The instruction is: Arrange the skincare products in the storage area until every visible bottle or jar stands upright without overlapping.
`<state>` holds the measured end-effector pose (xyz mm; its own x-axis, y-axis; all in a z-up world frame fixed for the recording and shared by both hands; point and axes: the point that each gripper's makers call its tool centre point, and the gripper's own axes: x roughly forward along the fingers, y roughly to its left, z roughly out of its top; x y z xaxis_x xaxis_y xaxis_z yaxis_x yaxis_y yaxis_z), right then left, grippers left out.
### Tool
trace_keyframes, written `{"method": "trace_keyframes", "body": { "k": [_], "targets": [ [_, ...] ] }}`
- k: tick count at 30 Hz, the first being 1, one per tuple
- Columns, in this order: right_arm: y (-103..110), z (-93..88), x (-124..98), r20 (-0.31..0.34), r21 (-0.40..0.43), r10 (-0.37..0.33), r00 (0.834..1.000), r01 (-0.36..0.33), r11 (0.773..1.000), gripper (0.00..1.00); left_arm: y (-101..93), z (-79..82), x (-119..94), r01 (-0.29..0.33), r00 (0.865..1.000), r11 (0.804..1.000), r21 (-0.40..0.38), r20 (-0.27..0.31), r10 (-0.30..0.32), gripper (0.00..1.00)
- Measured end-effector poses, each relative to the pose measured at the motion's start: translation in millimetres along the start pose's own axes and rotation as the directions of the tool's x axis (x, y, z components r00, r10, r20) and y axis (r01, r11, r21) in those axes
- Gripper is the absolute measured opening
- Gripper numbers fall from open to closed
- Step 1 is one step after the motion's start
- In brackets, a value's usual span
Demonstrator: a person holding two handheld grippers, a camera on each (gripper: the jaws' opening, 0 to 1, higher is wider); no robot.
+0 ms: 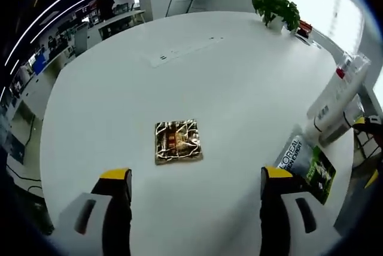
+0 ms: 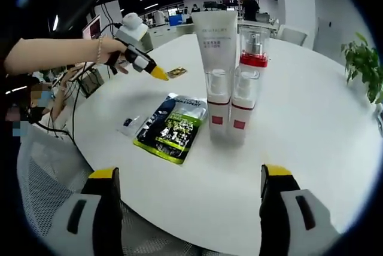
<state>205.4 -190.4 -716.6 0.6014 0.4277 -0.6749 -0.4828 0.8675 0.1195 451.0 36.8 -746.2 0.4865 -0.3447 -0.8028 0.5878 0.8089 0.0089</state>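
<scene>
Left gripper (image 1: pixel 194 178): jaws apart, empty; gold sachet (image 1: pixel 177 141) flat on the white table (image 1: pixel 239 82) just beyond, 12 o'clock. Right gripper (image 2: pixel 188 178): jaws apart, empty; white tube (image 2: pixel 218 64) and pump bottle (image 2: pixel 249 76) upright, touching, 12 o'clock; dark sachet (image 2: pixel 170 125) flat at 11.

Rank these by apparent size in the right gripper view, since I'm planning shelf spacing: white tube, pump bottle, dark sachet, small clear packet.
1. white tube, tallest
2. pump bottle, only slightly shorter
3. dark sachet, lying flat, so its rank against the upright pair is unsure
4. small clear packet, smallest
</scene>
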Motion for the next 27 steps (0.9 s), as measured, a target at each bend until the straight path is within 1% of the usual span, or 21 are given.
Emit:
{"method": "trace_keyframes", "body": {
  "k": [1,3,4,5,7,8,9,11,15,16,19,21,23,27],
  "targets": [
    [0,-0.3,0,-0.001,0.0,0.001,1.0,-0.001,1.0,0.97,2.1,-0.8,2,-0.001,1.0,1.0,0.0,-0.004,0.001,0.83],
    [1,0.1,-1,0.0,0.001,0.003,1.0,-0.003,1.0,0.97,-2.3,-0.8,1,-0.006,1.0,1.0,-0.003,-0.014,0.006,0.82],
    [1,0.4,-1,0.0,0.001,0.004,1.0,-0.004,1.0,0.97,-0.2,0.0,4,-0.008,1.0,1.0,-0.001,-0.018,0.008,0.81],
    [1,0.3,-1,0.001,0.001,0.004,1.0,-0.004,1.0,0.96,7.9,2.1,11,-0.008,1.0,1.0,0.0,-0.017,0.008,0.8],
    [1,0.0,-1,0.0,0.003,0.005,1.0,-0.005,1.0,0.96,9.9,4.8,15,-0.005,1.0,1.0,-0.005,-0.019,0.005,0.79],
    [1,0.1,-1,0.0,0.003,0.005,1.0,-0.005,1.0,0.96,1.9,5.0,11,-0.003,1.0,1.0,-0.009,-0.02,0.003,0.79],
    [1,-0.1,-1,0.0,0.004,0.005,1.0,-0.004,1.0,0.96,-1.1,5.1,10,0.0,1.0,1.0,-0.009,-0.022,0.0,0.79],
    [0,-0.6,0,0.0,0.006,0.005,1.0,-0.005,1.0,0.96,13.4,7.9,25,0.004,1.0,1.0,-0.009,-0.031,-0.004,0.77],
    [1,0.0,-1,-0.001,0.007,0.008,1.0,-0.008,1.0,0.95,2.6,8.0,21,0.004,0.999,1.0,-0.012,-0.045,-0.005,0.7],
    [1,0.3,-2,-0.001,0.008,0.008,1.0,-0.008,1.0,0.95,4.2,7.5,22,0.001,0.999,1.0,-0.012,-0.048,-0.001,0.69],
    [1,-0.6,-1,-0.003,0.011,0.008,1.0,-0.008,1.0,0.95,18.8,7.5,32,-0.004,0.998,1.0,-0.013,-0.055,0.003,0.67],
    [1,-0.4,-1,-0.004,0.012,0.009,1.0,-0.009,1.0,0.95,14.9,7.0,30,0.0,0.998,1.0,-0.009,-0.06,0.0,0.66],
    [2,-0.7,-1,-0.005,0.012,0.011,1.0,-0.011,1.0,0.95,17.5,7.6,32,-0.001,0.998,1.0,-0.011,-0.064,0.0,0.65],
    [2,-2.1,0,-0.006,0.012,0.014,1.0,-0.014,1.0,0.94,14.0,7.2,34,0.001,0.997,1.0,-0.002,-0.075,-0.002,0.6]
  ]
}}
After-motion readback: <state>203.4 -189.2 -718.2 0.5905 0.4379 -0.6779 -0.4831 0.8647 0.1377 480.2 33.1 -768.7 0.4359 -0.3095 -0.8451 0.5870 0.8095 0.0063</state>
